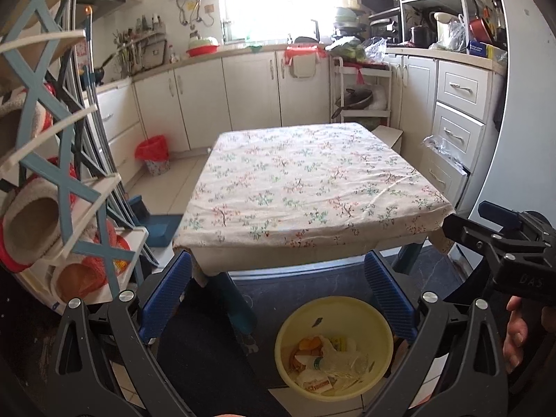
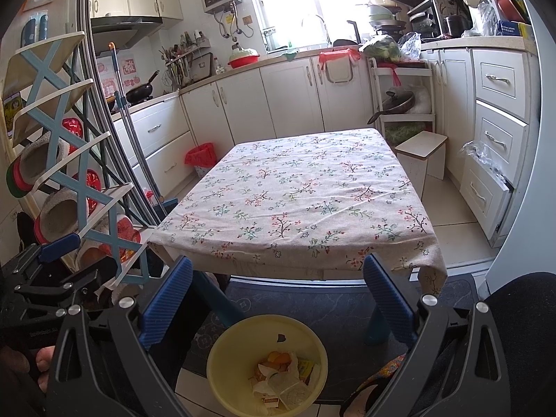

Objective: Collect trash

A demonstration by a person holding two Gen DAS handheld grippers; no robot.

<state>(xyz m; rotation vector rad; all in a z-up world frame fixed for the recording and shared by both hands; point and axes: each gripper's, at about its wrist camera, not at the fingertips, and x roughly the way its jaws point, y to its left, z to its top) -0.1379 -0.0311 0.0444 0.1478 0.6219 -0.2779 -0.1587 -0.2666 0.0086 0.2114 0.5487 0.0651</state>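
Note:
A yellow bin point(image 1: 290, 316) point(image 2: 226, 344) stands on the dark mat in front of the table. It holds trash point(image 1: 326, 365) point(image 2: 281, 378): orange peel, crumpled plastic and small wrappers. My left gripper point(image 1: 278, 299) is open and empty, held above the bin's left side. My right gripper point(image 2: 278, 302) is open and empty, above the bin. The right gripper's body also shows at the right edge of the left wrist view point(image 1: 504, 253). The floral-cloth table point(image 1: 305, 187) point(image 2: 299, 198) shows only its cloth.
A shoe rack point(image 1: 52, 180) point(image 2: 62, 180) with slippers stands at the left. A red-lined waste basket point(image 1: 153, 154) point(image 2: 201, 158) sits by the cabinets. A small stool point(image 2: 422, 160) and open drawers point(image 2: 493, 160) are at the right. A mop handle point(image 2: 135, 132) leans at left.

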